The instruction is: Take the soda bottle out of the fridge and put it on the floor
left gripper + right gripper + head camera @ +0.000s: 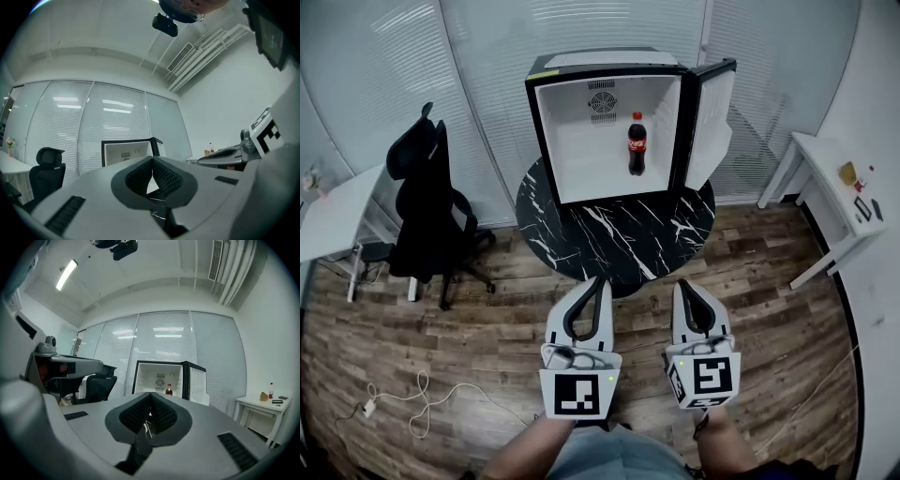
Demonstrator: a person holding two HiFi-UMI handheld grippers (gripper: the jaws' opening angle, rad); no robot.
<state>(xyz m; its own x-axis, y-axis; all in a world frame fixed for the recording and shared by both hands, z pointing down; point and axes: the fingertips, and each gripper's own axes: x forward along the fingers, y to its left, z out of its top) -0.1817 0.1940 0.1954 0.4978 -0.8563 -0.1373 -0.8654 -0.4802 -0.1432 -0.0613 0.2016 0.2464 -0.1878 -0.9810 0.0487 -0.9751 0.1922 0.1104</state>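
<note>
Red-labelled and dark, the soda bottle (637, 143) stands upright inside the fridge (572, 150), right of centre in its white interior and just below and to the right of the round vent (602, 101) on the back wall. The fridge is black outside, and its door (713, 117) hangs wide open on the right, so the bottle is in plain sight and nothing touches it. The fridge sits at the back of a round worktop (609, 230) of black stone with white veins, and the front half of that surface is bare. Under the round worktop lies a floor (787, 319) of brown wood planks. Over the floor, just in front of the round worktop's near edge, the left hand-held gripper (601, 282) and the right hand-held gripper (682, 287) are held side by side, both pointing toward the fridge and well apart from the bottle. The left one's jaws are pressed together at the tips with nothing between them, and the right one's jaws are closed the same way, also empty. A black office chair (427, 211) stands left of the round worktop, and a white cable (422, 403) lies looped on the floor nearer the lower left. A white side worktop (834, 202) on the right carries a few small things too small to tell. Closed blinds (487, 84) cover the wall behind the fridge.
</note>
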